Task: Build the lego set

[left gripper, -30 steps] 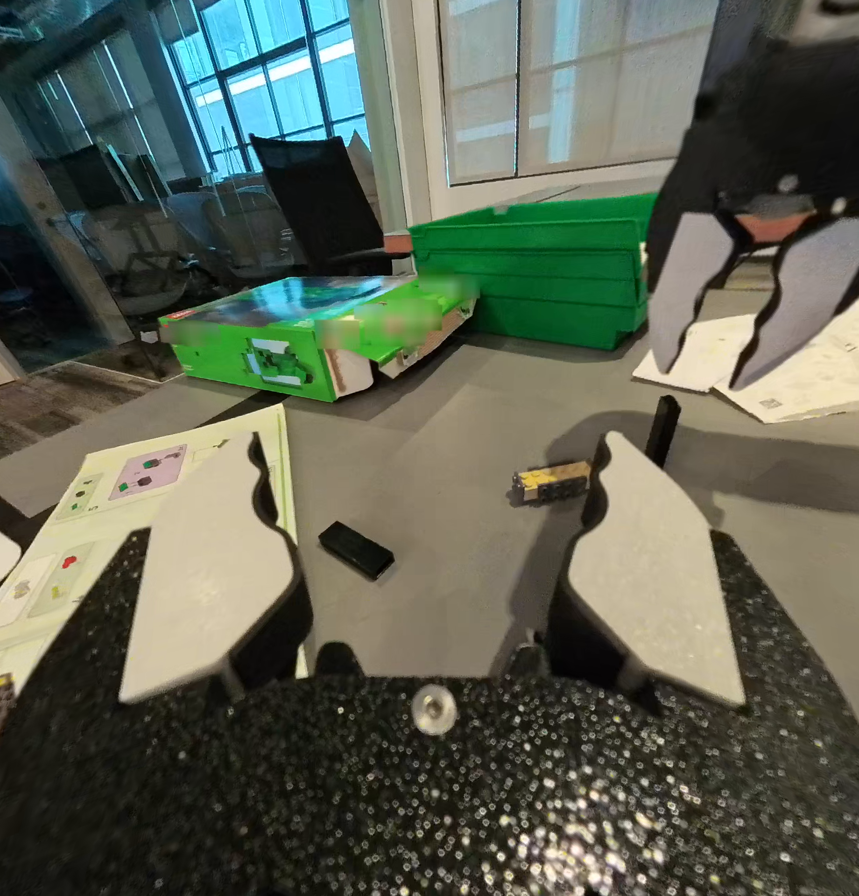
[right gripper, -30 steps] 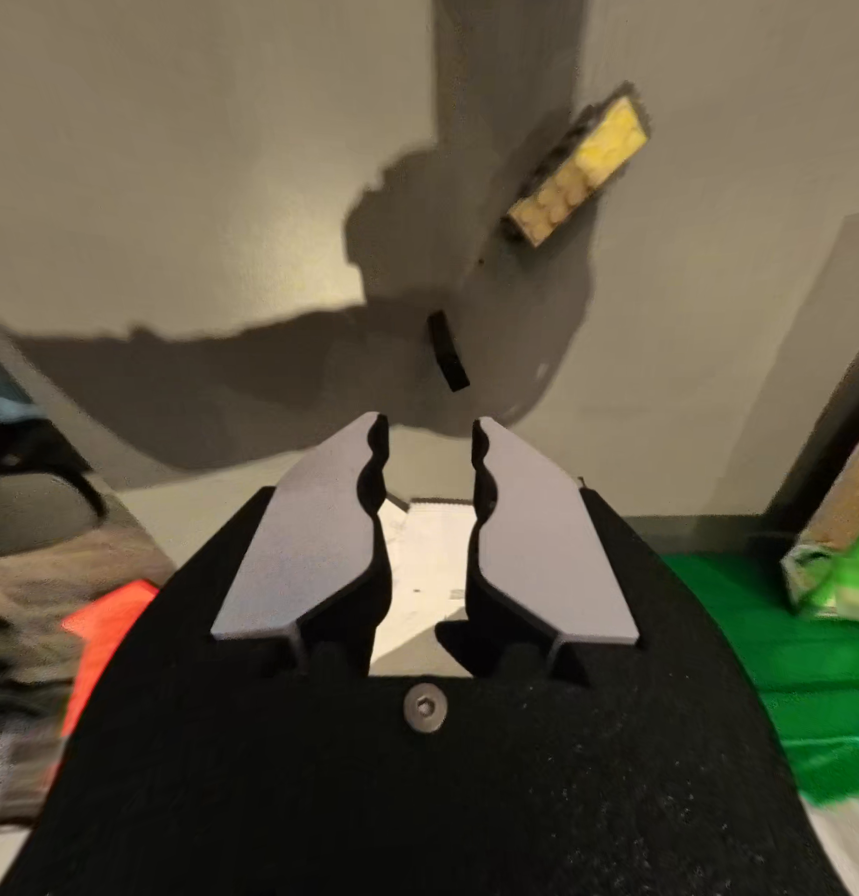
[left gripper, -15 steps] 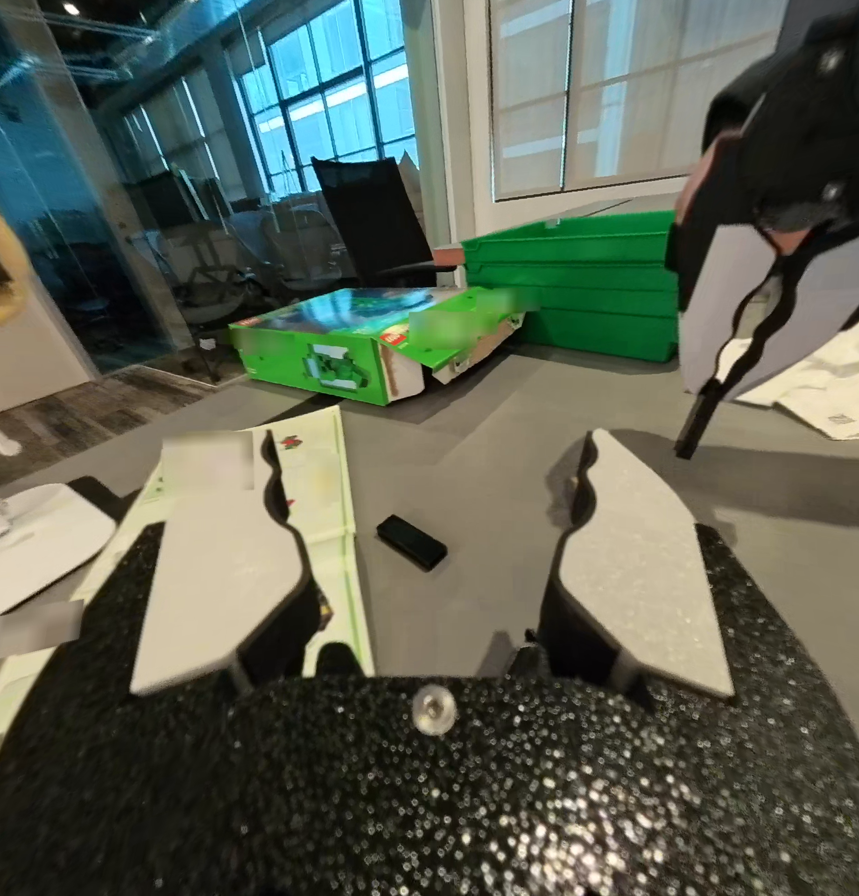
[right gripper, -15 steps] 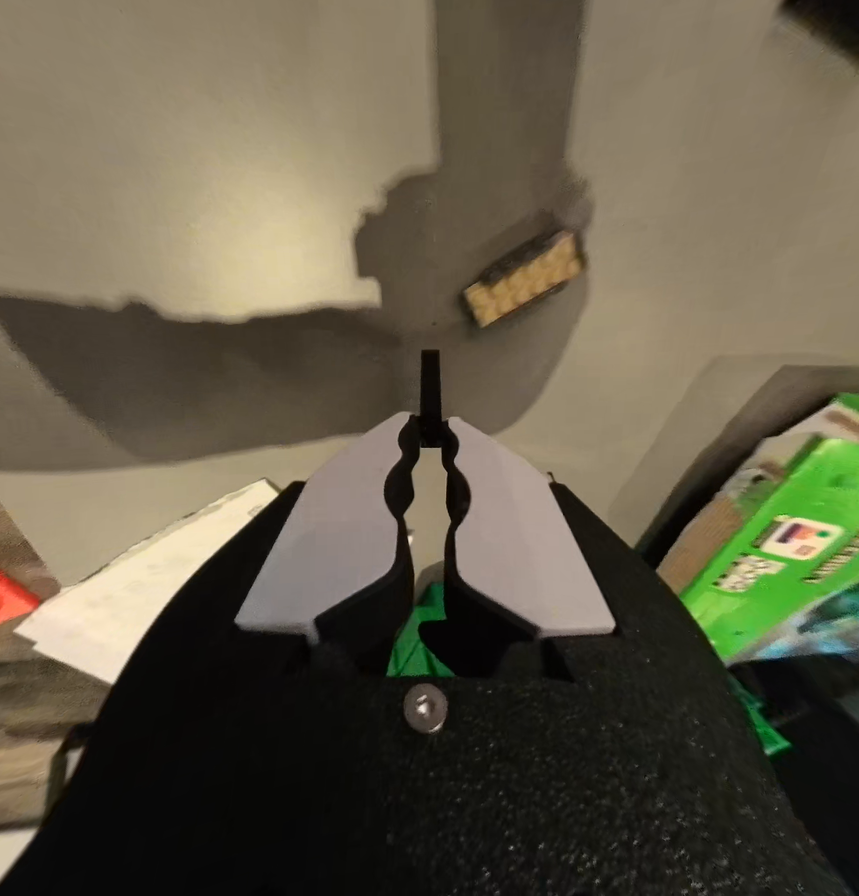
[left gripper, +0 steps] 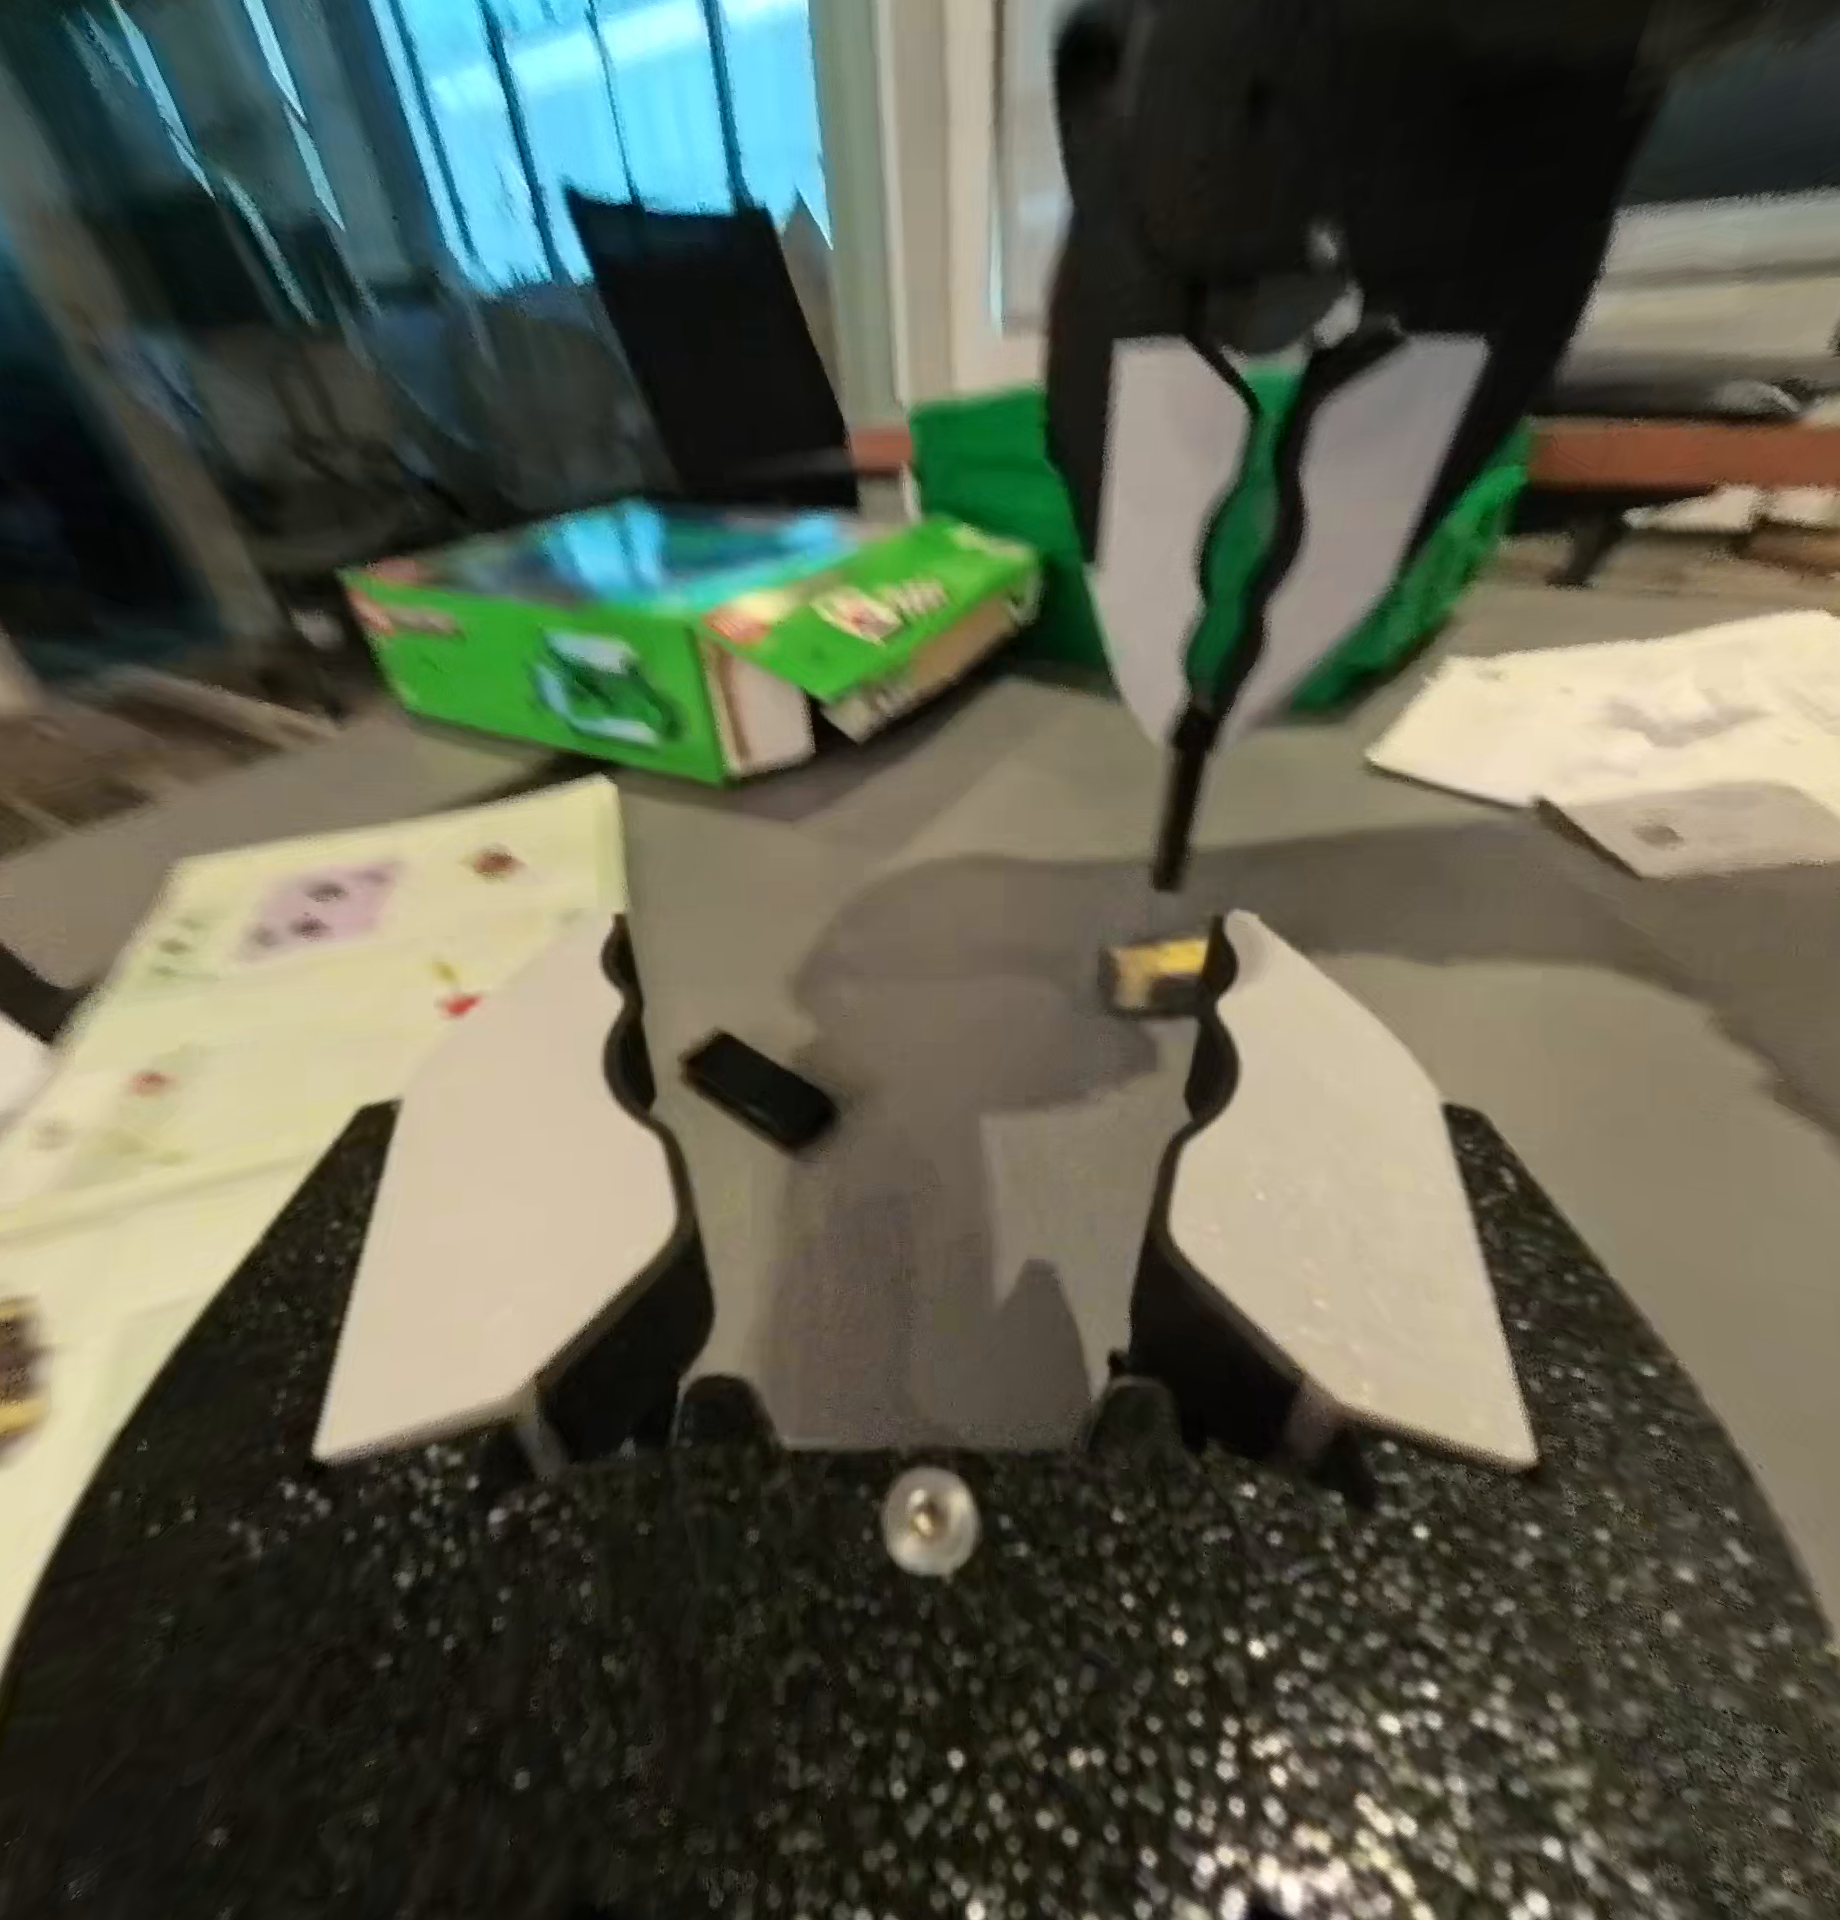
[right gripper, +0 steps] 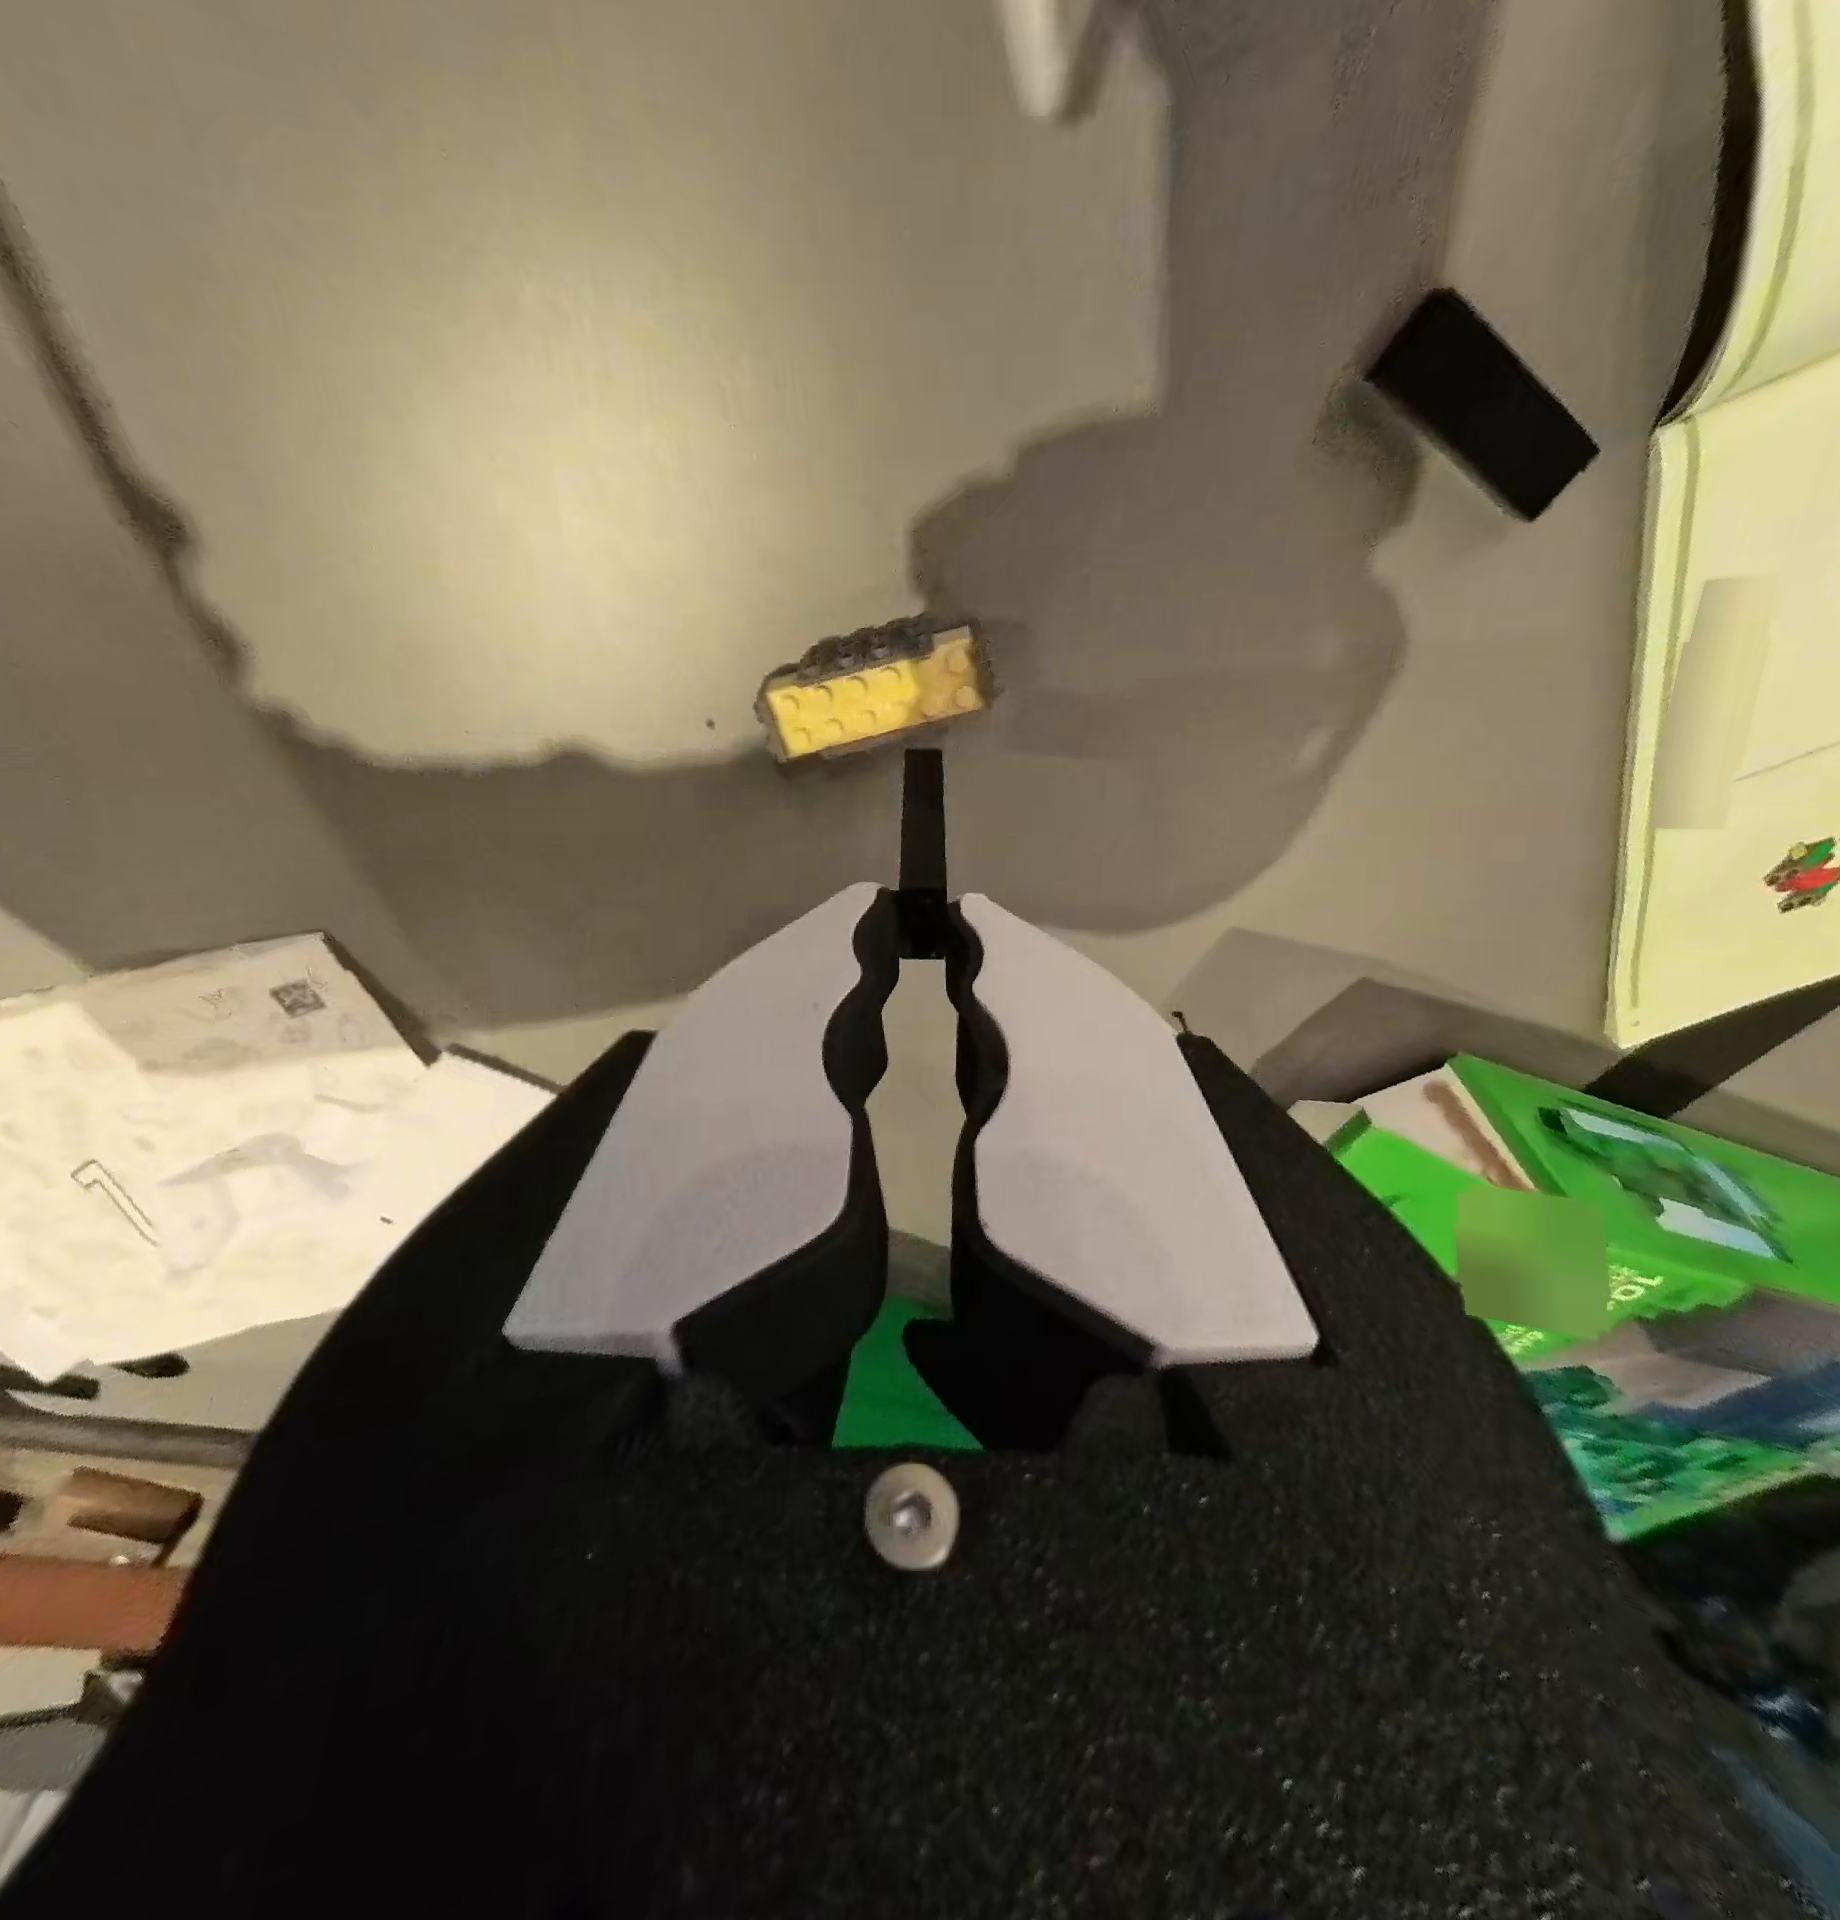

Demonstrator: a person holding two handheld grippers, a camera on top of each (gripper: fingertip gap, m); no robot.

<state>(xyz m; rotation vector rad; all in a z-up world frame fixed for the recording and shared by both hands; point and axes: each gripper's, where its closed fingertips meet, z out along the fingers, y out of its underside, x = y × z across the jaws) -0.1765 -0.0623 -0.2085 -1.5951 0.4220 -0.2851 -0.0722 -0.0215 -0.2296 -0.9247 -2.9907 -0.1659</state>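
My right gripper (right gripper: 921, 920) is shut on a thin black lego piece (right gripper: 921, 821) and holds it upright, tip down, just above a yellow and grey brick stack (right gripper: 880, 701) on the grey table. The left wrist view shows the same: the right gripper (left gripper: 1202, 717), the black piece (left gripper: 1181, 805) and the yellow stack (left gripper: 1155, 966), partly hidden by my right finger. My left gripper (left gripper: 921, 956) is open and empty, low over the table. A second black brick (left gripper: 758, 1087) lies flat between its fingers; it also shows in the right wrist view (right gripper: 1482, 400).
An open instruction booklet (left gripper: 303, 956) lies at the left. A green lego box (left gripper: 687, 644) lies behind it, with green bins (left gripper: 999, 499) farther back. White paper sheets (left gripper: 1664, 738) lie at the right. An office chair (left gripper: 718, 353) stands beyond the table.
My right gripper closed on the upright black piece, lifted it and carried it over to the yellow stack. My left gripper stayed open and swung right toward the stack.
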